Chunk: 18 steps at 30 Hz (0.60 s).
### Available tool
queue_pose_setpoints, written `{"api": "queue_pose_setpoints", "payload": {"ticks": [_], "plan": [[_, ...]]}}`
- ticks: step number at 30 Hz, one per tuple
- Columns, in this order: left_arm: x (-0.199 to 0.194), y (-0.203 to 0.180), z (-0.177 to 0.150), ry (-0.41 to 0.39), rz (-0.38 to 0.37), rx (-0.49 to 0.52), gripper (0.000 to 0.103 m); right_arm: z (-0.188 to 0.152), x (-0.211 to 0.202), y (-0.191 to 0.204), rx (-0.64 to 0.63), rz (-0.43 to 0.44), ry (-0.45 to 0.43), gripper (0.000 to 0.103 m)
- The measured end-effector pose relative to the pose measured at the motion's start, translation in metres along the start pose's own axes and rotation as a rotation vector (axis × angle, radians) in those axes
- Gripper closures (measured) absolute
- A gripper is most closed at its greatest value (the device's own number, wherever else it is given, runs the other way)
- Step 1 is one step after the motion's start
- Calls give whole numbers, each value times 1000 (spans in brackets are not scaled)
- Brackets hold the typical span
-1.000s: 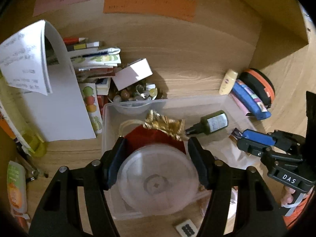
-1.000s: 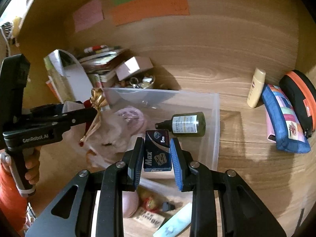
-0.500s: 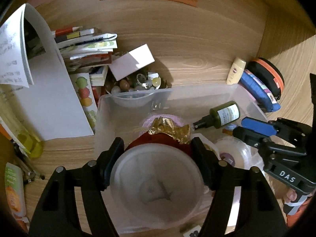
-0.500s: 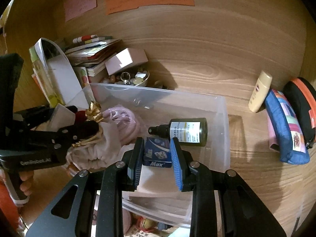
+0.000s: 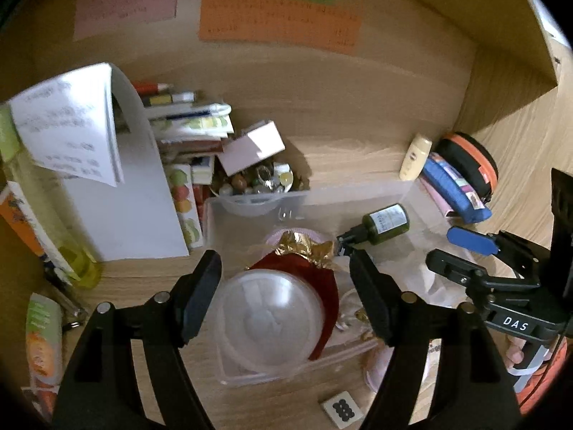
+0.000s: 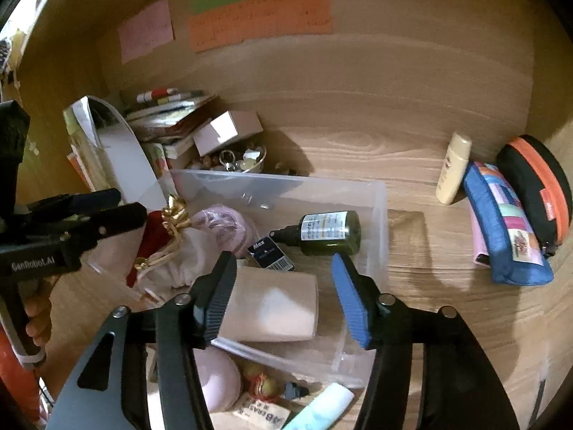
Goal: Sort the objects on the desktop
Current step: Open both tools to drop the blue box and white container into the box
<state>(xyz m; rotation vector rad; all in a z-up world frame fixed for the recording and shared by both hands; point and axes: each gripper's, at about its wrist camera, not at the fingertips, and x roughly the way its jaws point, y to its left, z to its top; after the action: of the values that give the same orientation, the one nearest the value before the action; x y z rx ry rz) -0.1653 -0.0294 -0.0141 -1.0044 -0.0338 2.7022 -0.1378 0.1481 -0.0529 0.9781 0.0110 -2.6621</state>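
Note:
A clear plastic bin (image 5: 358,197) (image 6: 379,222) sits on the wooden desk. In it lie a round translucent tub (image 5: 272,319), a red pouch with gold foil (image 5: 304,251), a dark green bottle (image 5: 385,219) (image 6: 327,232), a small blue Max box (image 6: 270,251), a pink pouch (image 6: 222,225) and a beige box (image 6: 272,304). My left gripper (image 5: 284,292) is open above the tub, jaws wide and apart from it. My right gripper (image 6: 283,288) is open above the beige box, empty; the blue box lies just beyond it.
Books, papers and a bowl of trinkets (image 5: 258,182) crowd the back left. A cream tube (image 6: 453,168), blue pencil case (image 6: 505,222) and black-orange case (image 6: 540,186) lie right of the bin. Small items lie at the front (image 6: 258,394). Coloured notes (image 5: 279,25) are on the back wall.
Both grippers opened. The left let go of the round tub, now resting in the bin. The right released the blue Max box, which now lies in the bin near the green bottle.

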Motion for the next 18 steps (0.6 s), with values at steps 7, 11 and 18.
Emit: {"api": "queue_pose_setpoints", "payload": {"ticks": [7,11,18], "plan": [[-31,-4,-9,-70,50,22,16,-10,-30,-5,7,2,-44,45],[-45,-9,-22,-94,71,53,9,-21,-47,-10,19,-14,-63,37],[-54,-14,-51,-69,66,55,9,-38,-65,-15,28,-44,-77,28]]}}
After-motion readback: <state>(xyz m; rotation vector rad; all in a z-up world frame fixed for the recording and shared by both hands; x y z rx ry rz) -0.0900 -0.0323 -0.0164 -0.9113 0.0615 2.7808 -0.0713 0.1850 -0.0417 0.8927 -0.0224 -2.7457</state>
